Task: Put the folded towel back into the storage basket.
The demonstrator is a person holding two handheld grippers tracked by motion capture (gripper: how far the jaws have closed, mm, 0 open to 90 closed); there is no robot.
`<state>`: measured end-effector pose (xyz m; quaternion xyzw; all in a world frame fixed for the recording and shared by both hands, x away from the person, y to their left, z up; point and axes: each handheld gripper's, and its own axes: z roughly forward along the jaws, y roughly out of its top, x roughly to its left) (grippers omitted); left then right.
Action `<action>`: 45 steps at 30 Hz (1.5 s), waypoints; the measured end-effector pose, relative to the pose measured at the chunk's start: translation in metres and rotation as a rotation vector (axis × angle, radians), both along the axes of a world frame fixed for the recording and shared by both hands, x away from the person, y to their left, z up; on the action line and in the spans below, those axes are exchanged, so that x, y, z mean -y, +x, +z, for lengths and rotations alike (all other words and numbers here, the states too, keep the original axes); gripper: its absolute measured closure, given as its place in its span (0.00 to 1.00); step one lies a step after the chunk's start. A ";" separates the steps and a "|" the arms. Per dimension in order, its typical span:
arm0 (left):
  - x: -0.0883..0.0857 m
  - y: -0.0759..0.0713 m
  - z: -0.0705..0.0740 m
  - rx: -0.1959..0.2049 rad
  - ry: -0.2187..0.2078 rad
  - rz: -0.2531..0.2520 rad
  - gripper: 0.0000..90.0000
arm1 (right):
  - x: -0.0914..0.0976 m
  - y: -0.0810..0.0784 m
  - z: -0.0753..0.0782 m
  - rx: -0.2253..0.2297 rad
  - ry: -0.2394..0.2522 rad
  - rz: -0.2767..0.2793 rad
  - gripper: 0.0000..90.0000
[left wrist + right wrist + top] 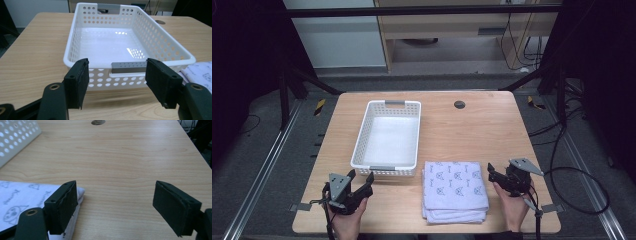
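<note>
Towel [455,189], folded, lies on the table [482,130] beside the basket [362,145], within easy reach; left gripper [360,182] and right gripper [495,173] flank it, both spread and holding nothing.

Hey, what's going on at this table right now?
A person sits at a light wooden table with a black two-jaw gripper in each hand. The left gripper points at the near end of an empty white perforated plastic basket, jaws open and holding nothing. The right gripper hovers just beside the right edge of a folded pale lilac towel with a cat-face print, also open with nothing between its jaws. The towel lies on the table beside the basket, not yet picked up.
</note>
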<state>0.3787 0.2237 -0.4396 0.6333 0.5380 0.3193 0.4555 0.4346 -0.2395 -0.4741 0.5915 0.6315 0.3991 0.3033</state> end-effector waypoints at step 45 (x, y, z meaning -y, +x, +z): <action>0.080 -0.005 0.001 -0.029 0.050 -0.254 0.37 | -0.028 -0.002 0.033 0.031 0.020 0.115 0.29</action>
